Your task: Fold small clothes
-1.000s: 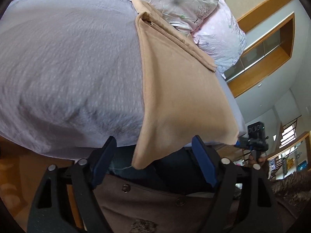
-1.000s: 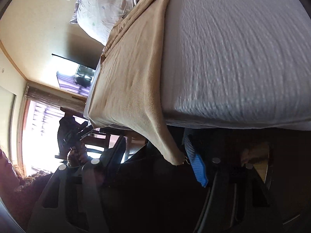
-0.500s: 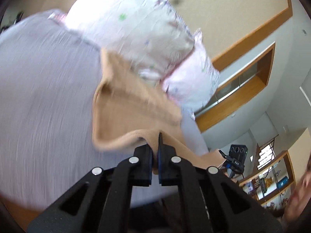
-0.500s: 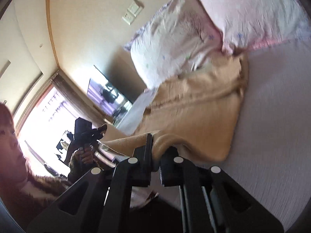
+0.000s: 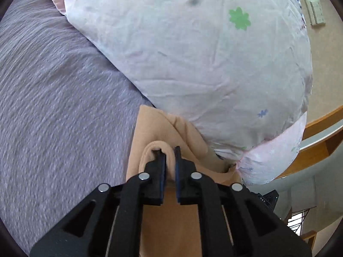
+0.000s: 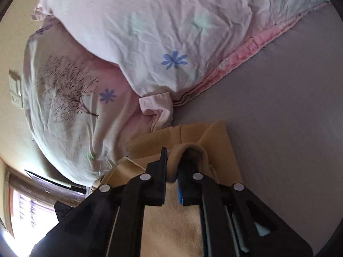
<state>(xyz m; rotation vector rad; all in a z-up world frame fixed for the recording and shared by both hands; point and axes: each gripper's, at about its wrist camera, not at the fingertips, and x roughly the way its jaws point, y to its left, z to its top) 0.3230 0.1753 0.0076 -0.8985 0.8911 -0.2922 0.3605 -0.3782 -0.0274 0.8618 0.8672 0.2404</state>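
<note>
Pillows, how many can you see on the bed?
2: the upper pillow overlaps the tree-print pillow at the head of the bed, just beyond the tan garment. More may be hidden.

The tan garment point(image 5: 150, 128) runs under the left gripper point(image 5: 169, 152) and off the bottom edge, so its full shape cannot be told. The pillow point(image 5: 193, 64) covers its far corner. In the right wrist view, the window point(image 6: 27, 209) (bottom left) is a washed-out blur.
</note>
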